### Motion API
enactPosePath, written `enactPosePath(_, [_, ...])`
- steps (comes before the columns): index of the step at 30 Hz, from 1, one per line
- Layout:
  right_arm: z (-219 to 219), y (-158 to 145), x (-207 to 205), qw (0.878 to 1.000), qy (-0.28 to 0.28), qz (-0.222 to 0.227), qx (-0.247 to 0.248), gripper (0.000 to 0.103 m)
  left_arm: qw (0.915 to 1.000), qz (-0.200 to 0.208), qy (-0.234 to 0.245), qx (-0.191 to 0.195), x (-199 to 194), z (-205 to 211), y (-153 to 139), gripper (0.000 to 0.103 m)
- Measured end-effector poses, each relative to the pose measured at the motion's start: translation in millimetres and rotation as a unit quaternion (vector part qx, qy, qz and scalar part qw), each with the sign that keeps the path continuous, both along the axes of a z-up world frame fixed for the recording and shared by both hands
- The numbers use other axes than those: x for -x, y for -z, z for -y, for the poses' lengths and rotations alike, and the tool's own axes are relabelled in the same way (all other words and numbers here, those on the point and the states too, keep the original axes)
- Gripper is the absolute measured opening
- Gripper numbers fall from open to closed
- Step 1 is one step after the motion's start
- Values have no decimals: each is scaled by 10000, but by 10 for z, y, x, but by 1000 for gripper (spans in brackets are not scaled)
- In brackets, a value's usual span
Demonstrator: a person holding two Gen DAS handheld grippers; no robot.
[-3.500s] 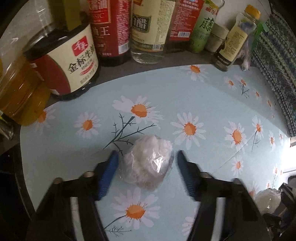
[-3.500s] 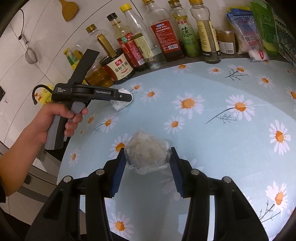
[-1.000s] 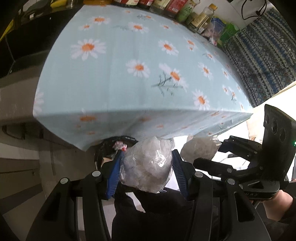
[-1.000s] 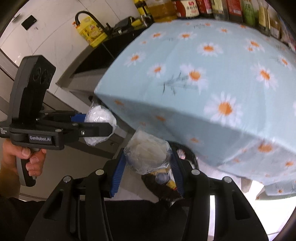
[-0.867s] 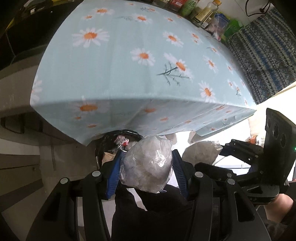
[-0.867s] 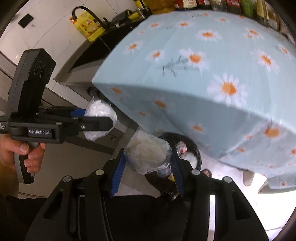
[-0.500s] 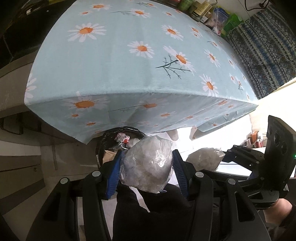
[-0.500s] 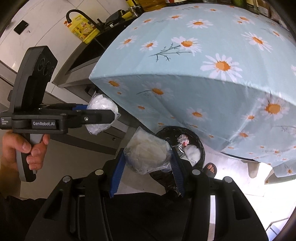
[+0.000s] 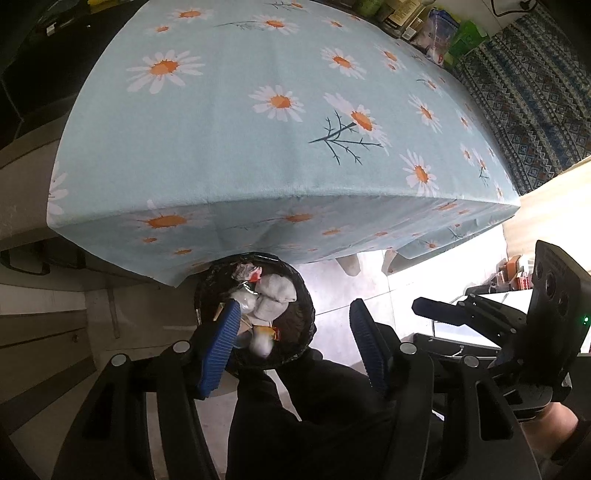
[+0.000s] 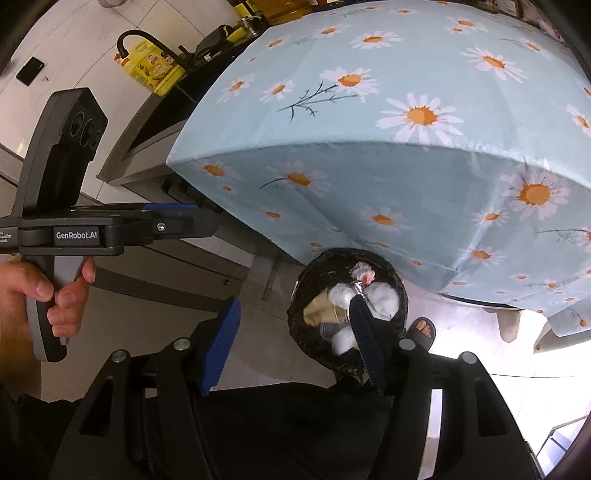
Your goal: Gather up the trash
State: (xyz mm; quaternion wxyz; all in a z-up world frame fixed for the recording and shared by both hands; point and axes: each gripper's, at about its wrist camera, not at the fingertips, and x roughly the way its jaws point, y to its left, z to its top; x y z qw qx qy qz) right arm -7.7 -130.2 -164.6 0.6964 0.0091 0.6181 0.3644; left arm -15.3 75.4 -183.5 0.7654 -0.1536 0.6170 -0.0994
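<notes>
A black-lined trash bin (image 9: 306, 314) stands on the floor under the table's front edge; it also shows in the right wrist view (image 10: 402, 291). White crumpled balls of trash (image 9: 275, 295) lie in the bin, also seen from the right wrist (image 10: 384, 299), with a blurred white ball (image 9: 260, 345) over its near side. My left gripper (image 9: 291, 341) is open and empty above the bin. My right gripper (image 10: 291, 341) is open and empty, its right finger over the bin. The left gripper also shows at the left of the right wrist view (image 10: 199, 218).
The table with the daisy cloth (image 9: 240, 147) overhangs the bin. Bottles and packets (image 9: 424, 22) stand at its far edge. A sink counter with a yellow bottle (image 10: 155, 70) is to the left. My dark-clothed legs and a sandalled foot (image 10: 424, 328) are beside the bin.
Both grippers have opened and let go of their wrapped white trash balls, which have dropped into the bin. Both views have moved a little closer to the bin.
</notes>
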Motion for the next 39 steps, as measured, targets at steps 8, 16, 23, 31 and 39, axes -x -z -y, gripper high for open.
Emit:
enactPosePath(8, [11, -115, -83, 9999, 77, 146, -22, 61, 9999, 34, -95, -13, 14, -66, -61, 59])
enactPosePath(16, [90, -424, -245, 9981, 293, 533, -125, 62, 9993, 264, -260, -30, 41, -125, -291, 59])
enactPosePath(23, [211, -739, -412, 9944, 461, 929, -194, 67, 9977, 564, -357, -71, 23, -140, -583, 59])
enactPosePath(31, [431, -1085, -632, 9867, 805, 1379, -300, 77, 9941, 1017, -310, -208, -61, -33, -1000, 71])
enactPosePath(39, [587, -1282, -811, 9816, 1014, 1597, -270, 86, 9914, 1226, -278, -355, -177, 56, -1236, 79])
